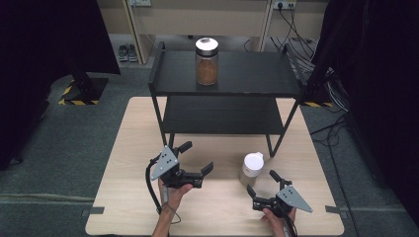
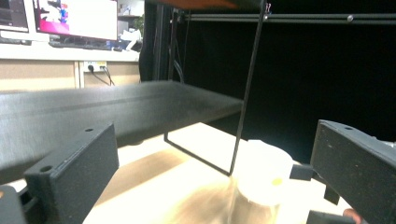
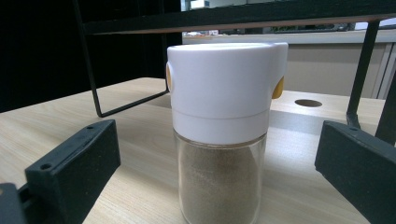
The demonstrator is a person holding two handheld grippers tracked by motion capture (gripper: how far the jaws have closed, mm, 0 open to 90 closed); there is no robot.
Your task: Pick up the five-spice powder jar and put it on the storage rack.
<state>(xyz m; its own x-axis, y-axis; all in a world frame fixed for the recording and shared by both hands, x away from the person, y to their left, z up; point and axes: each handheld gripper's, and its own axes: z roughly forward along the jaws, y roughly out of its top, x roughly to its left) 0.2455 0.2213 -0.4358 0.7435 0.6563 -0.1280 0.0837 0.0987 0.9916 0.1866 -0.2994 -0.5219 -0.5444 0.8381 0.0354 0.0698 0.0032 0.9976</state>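
Standing between spread right claw (image 3: pixel 219 186): cylindrical glass jar (image 3: pixel 219 135), white plastic cap, fine brown powder; left claw (image 1: pixel 196 159) spread.

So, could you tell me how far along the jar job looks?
Done: one brown-filled jar stands on the rack's top shelf. In hand: the right gripper, jaws open, faces the white-capped jar on the table, not yet gripping. Left: grasping and moving it, perhaps onto the rack.

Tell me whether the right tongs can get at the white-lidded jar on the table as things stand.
Probably yes. The right tongs stand open just short of the white-lidded jar, aimed at it. In the right gripper view the jar stands upright between the two jaws with bare table in between and nothing in the way.
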